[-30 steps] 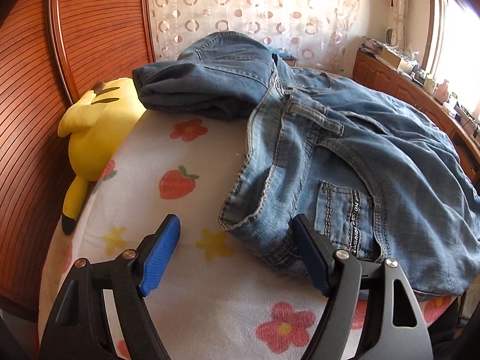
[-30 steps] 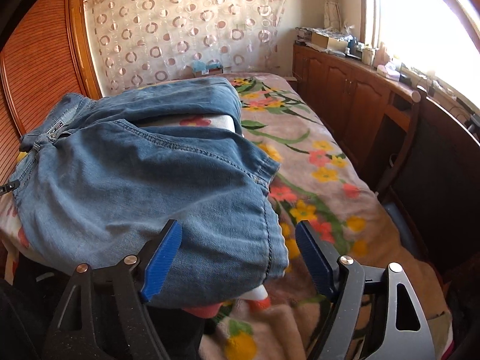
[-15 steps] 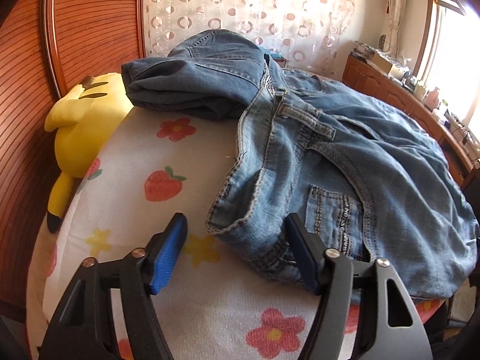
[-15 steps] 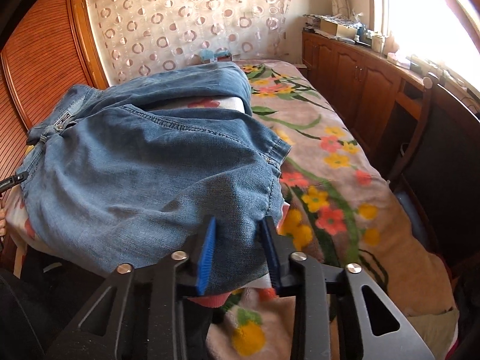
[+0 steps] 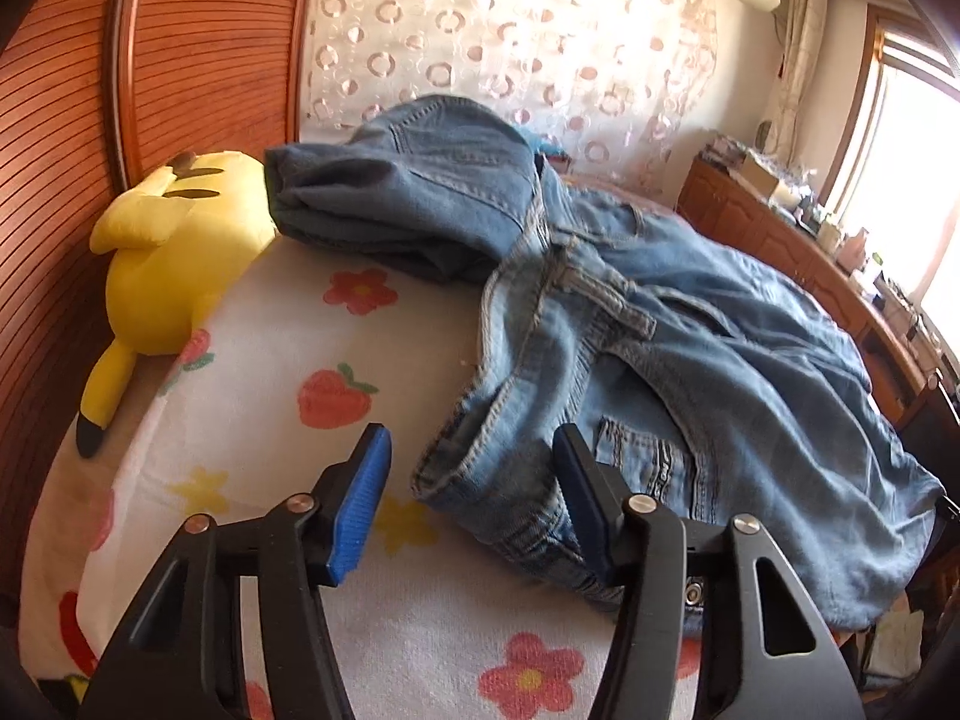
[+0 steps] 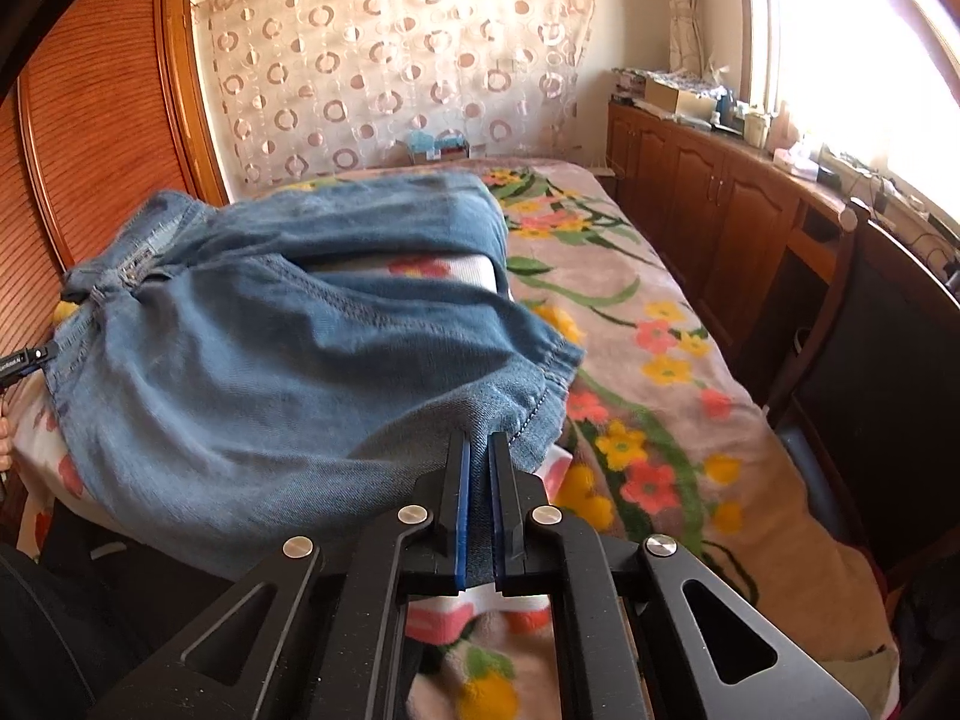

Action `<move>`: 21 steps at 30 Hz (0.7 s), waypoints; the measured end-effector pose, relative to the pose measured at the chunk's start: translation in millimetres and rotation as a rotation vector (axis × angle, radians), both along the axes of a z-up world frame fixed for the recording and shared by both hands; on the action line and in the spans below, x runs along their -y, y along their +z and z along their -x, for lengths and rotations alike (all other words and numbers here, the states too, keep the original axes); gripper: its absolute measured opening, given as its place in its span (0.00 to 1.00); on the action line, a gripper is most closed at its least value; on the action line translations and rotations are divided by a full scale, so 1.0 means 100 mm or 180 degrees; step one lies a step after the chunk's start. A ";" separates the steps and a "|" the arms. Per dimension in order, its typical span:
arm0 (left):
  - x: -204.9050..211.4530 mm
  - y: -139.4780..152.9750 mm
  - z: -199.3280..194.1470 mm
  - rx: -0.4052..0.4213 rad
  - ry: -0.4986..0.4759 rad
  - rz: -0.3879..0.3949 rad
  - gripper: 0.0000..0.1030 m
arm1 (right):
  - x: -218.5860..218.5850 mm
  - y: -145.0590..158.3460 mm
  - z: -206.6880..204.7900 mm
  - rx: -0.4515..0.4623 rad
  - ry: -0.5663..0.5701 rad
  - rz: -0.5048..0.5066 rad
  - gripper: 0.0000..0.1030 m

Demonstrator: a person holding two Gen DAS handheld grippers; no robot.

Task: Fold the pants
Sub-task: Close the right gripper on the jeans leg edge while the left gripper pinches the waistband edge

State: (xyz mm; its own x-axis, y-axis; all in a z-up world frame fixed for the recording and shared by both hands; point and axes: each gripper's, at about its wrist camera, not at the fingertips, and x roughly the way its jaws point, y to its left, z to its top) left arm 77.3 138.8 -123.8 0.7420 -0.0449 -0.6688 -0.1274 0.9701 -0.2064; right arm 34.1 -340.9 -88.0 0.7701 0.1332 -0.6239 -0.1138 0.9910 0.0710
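Observation:
Light blue jeans [image 5: 690, 360] lie spread over a white flowered cushion [image 5: 336, 360] on the bed, their far part bunched in a heap near the headboard. My left gripper [image 5: 471, 498] is open, its blue pads either side of the near waistband corner, not closed on it. In the right wrist view the jeans [image 6: 252, 372] drape toward me. My right gripper [image 6: 478, 480] is shut on the jeans' hem edge and lifts it slightly.
A yellow plush toy [image 5: 162, 276] lies against the wooden headboard [image 5: 180, 60] at the left. A floral blanket [image 6: 648, 360] covers the bed. Wooden cabinets [image 6: 720, 204] with clutter run along the window side. A dark chair [image 6: 882, 372] stands at the right.
My right gripper closed on the jeans' hem edge and raised it. My left gripper moved forward so the waistband corner sits between its open pads.

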 end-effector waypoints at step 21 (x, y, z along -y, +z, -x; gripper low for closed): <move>0.10 -0.07 -0.05 -0.0156 -0.0206 -0.0281 0.14 | -0.05 -0.02 -0.13 0.0088 0.0030 -0.0090 0.05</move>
